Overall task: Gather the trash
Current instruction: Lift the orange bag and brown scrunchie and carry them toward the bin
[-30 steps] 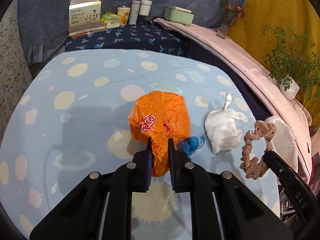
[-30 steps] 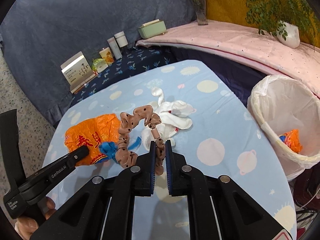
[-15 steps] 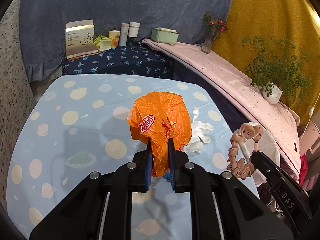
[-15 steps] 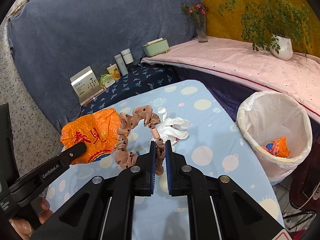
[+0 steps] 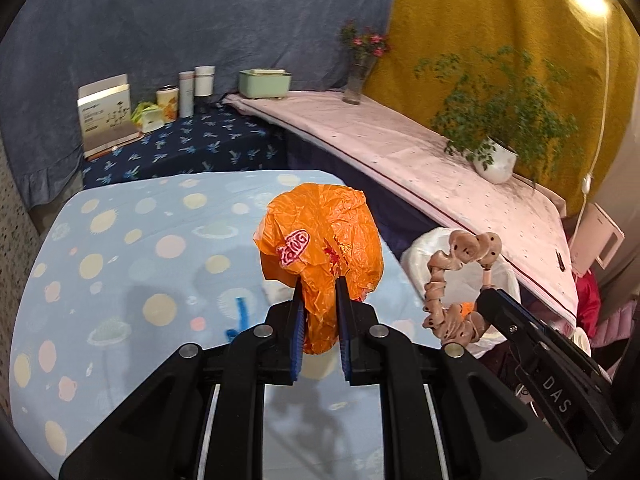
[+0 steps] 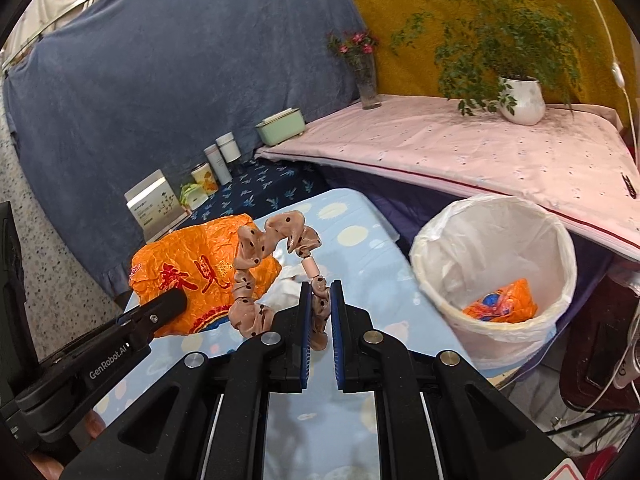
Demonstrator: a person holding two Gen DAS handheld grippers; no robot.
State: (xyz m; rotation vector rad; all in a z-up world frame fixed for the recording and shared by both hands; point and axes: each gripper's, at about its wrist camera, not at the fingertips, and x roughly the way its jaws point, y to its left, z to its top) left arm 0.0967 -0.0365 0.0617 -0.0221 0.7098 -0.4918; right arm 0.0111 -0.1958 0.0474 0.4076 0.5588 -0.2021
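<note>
My left gripper is shut on a crumpled orange plastic bag, held up above the blue spotted table. My right gripper is shut on a tan dotted scrunchie, lifted clear of the table. In the left wrist view the scrunchie hangs at the right, in front of the white-lined bin. In the right wrist view the orange bag sits left of the scrunchie, and the bin stands to the right with an orange wrapper inside.
A blue string and a white cloth lie on the table. Behind it a dark blue bench carries a box, cans and bottles. A pink-covered ledge holds a green box, a flower vase and a potted plant.
Both grippers have risen and swung right toward the bin, each keeping its load. The white cloth and blue string stayed on the table and now lie lower and farther back.
</note>
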